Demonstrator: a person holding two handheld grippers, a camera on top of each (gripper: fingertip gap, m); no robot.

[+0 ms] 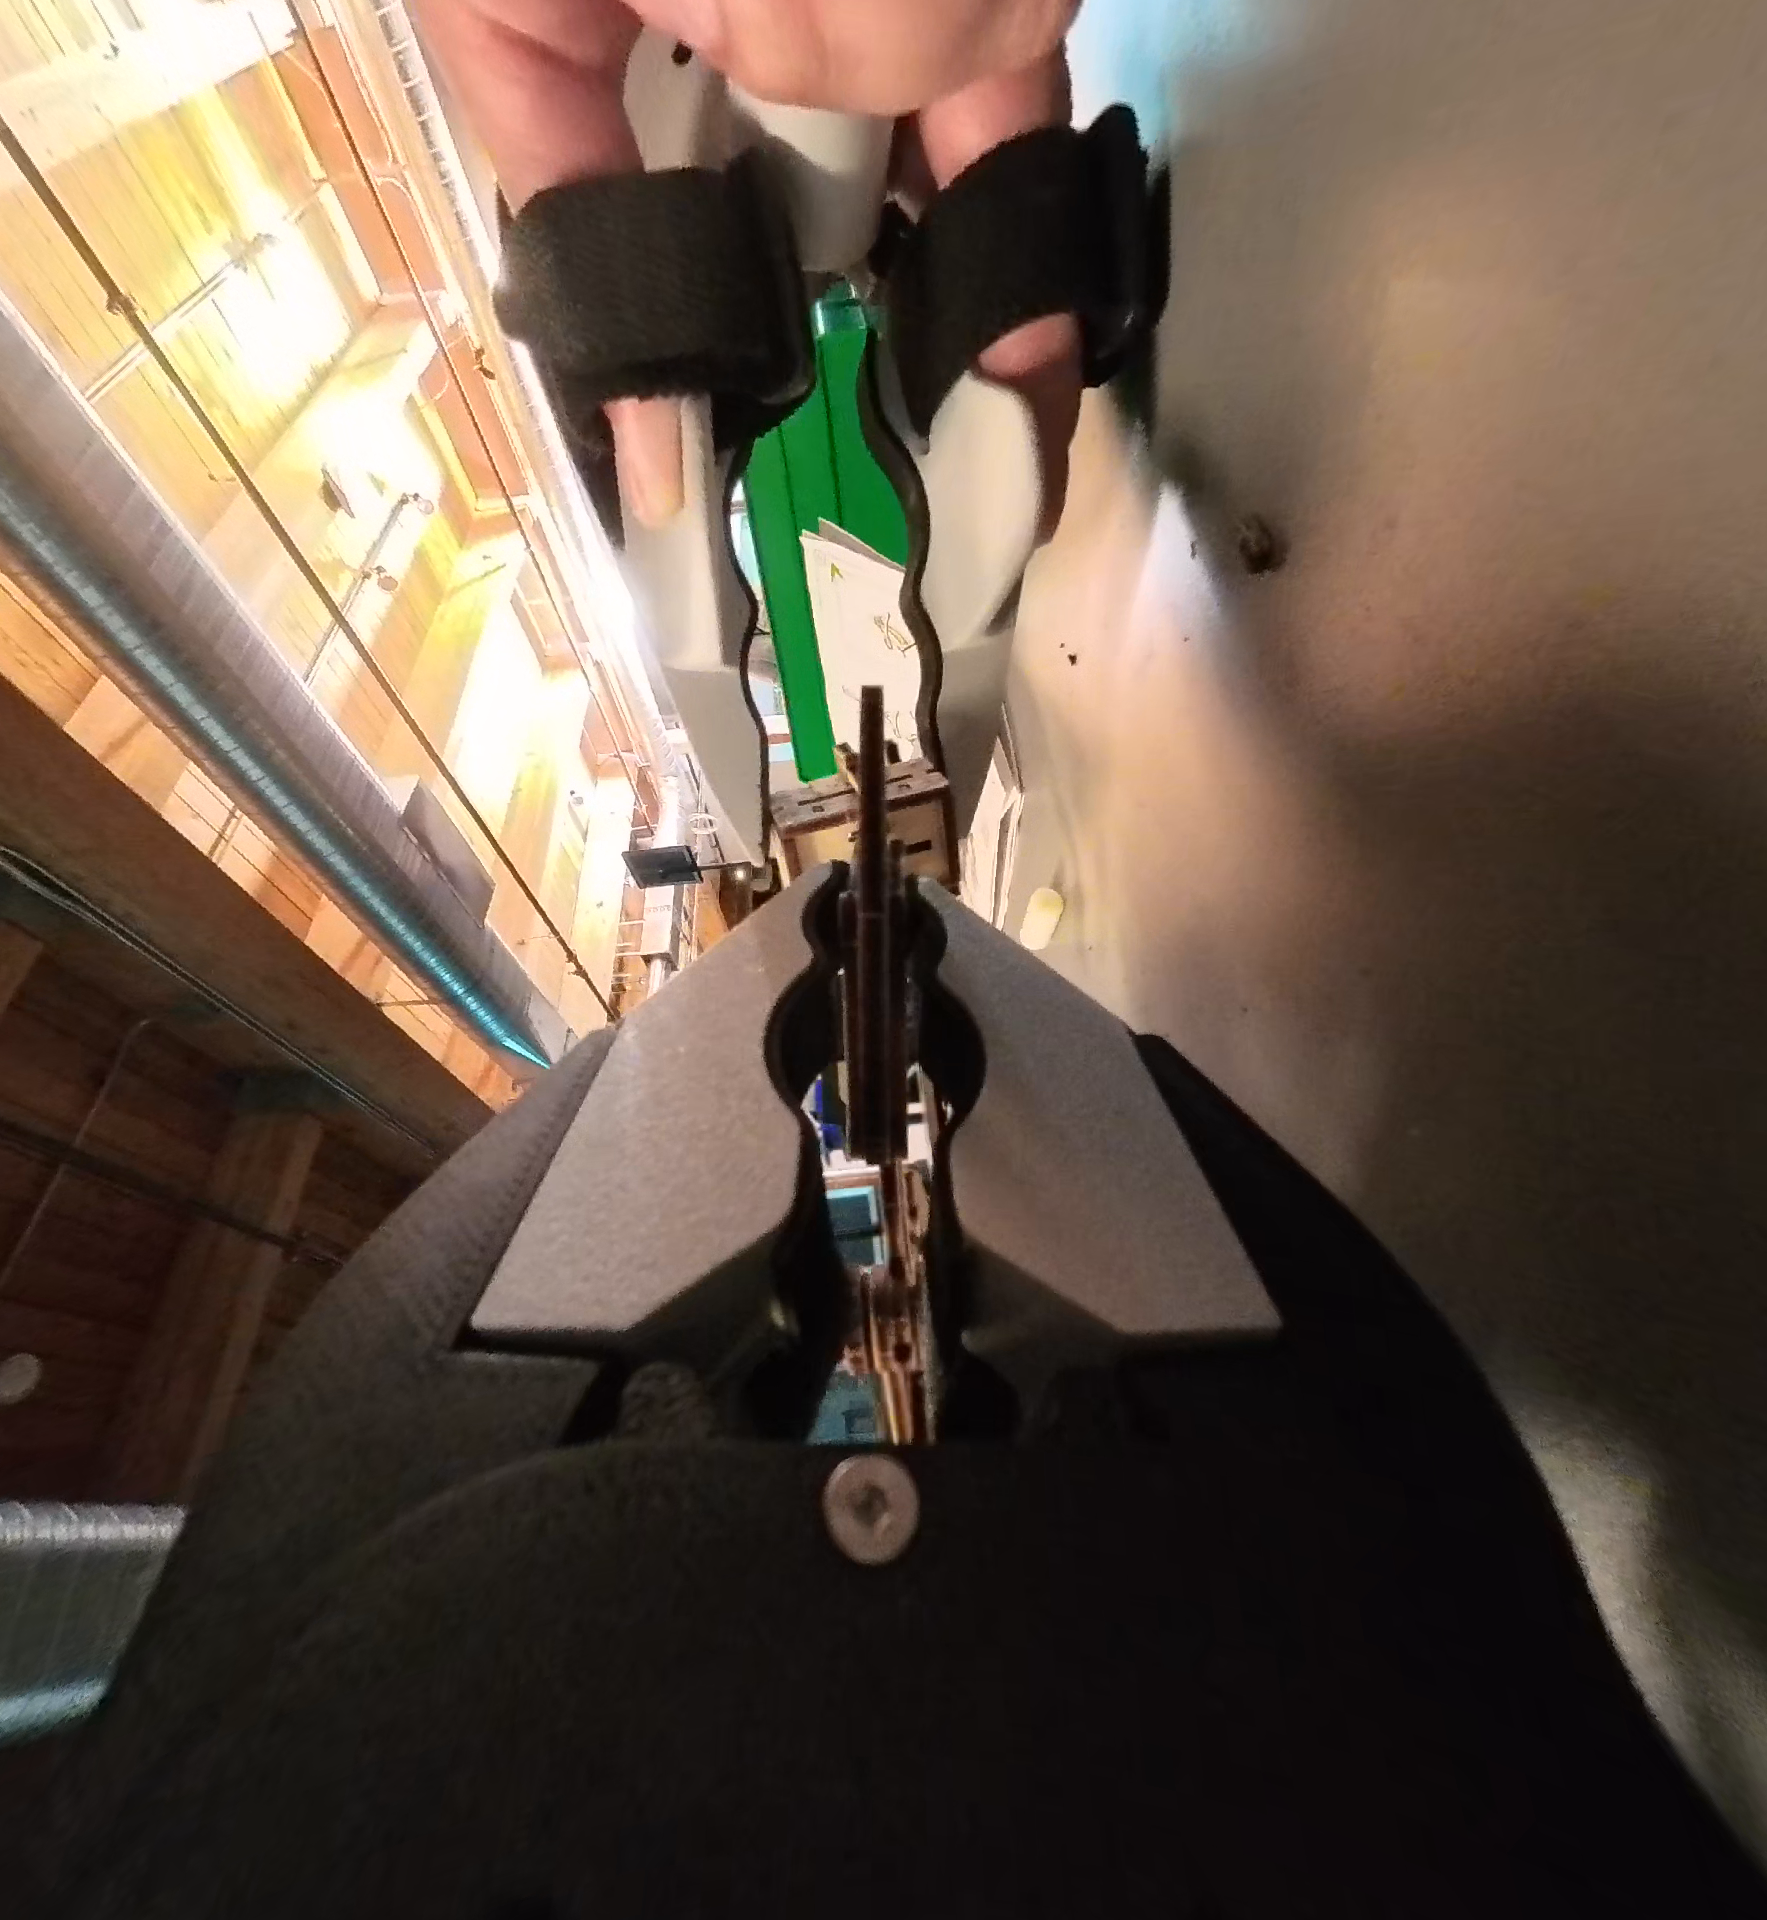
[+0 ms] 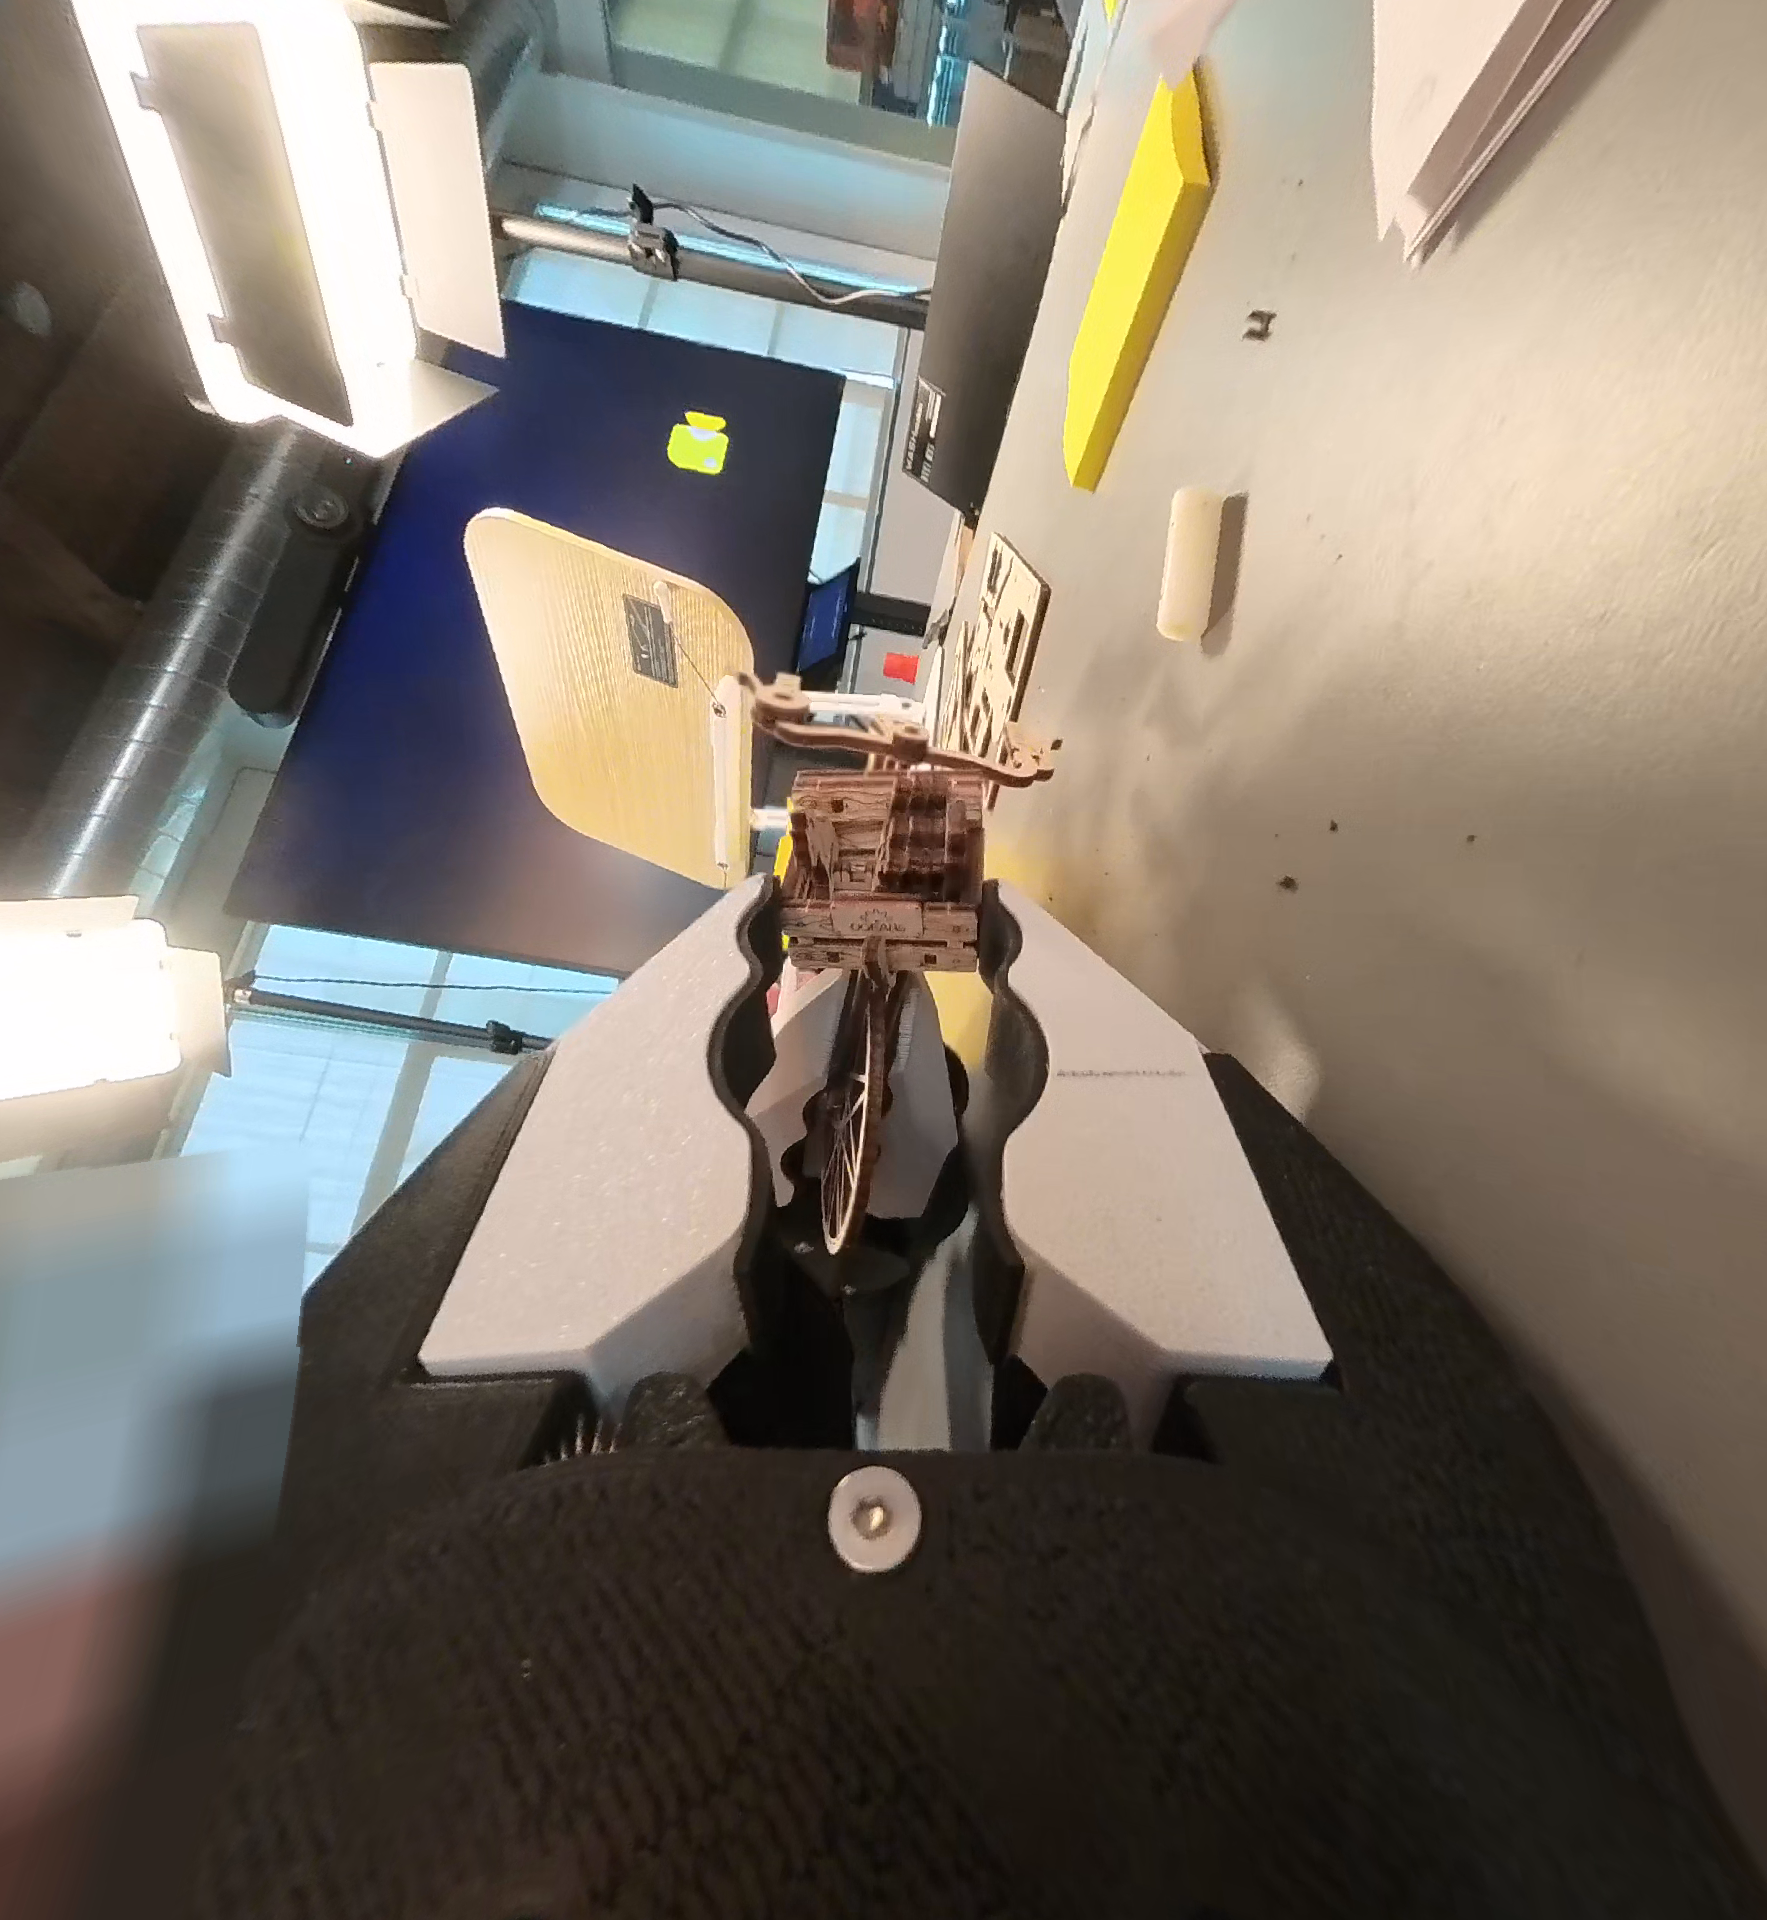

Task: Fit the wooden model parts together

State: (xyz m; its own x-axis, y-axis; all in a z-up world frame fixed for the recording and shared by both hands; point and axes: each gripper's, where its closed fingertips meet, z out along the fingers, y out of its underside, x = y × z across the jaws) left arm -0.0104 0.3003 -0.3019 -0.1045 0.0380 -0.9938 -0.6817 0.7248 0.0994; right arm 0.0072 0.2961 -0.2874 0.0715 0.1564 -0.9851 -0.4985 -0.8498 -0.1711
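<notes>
A wooden bicycle model is held between both grippers, just above the grey table (image 2: 1481, 935). My right gripper (image 2: 884, 904) is shut on the model's crate-like basket (image 2: 884, 883), pressing on its two sides. The handlebar (image 2: 900, 743) sticks out past the basket, and the spoked wheel (image 2: 853, 1122) hangs between my fingers. My left gripper (image 1: 874, 883) is shut on the thin dark wheel part (image 1: 874, 810), seen edge-on. In the left wrist view, the right gripper (image 1: 837, 665) faces mine with a hand on it, and the basket (image 1: 910, 816) sits at its tips.
On the table lie a yellow block (image 2: 1139, 281), a white cylinder (image 2: 1191, 561), a wooden sheet of cut-out parts (image 2: 998, 644) and a black box (image 2: 983, 291). A green object (image 1: 817, 561) and a paper booklet (image 1: 858, 603) show behind the right gripper.
</notes>
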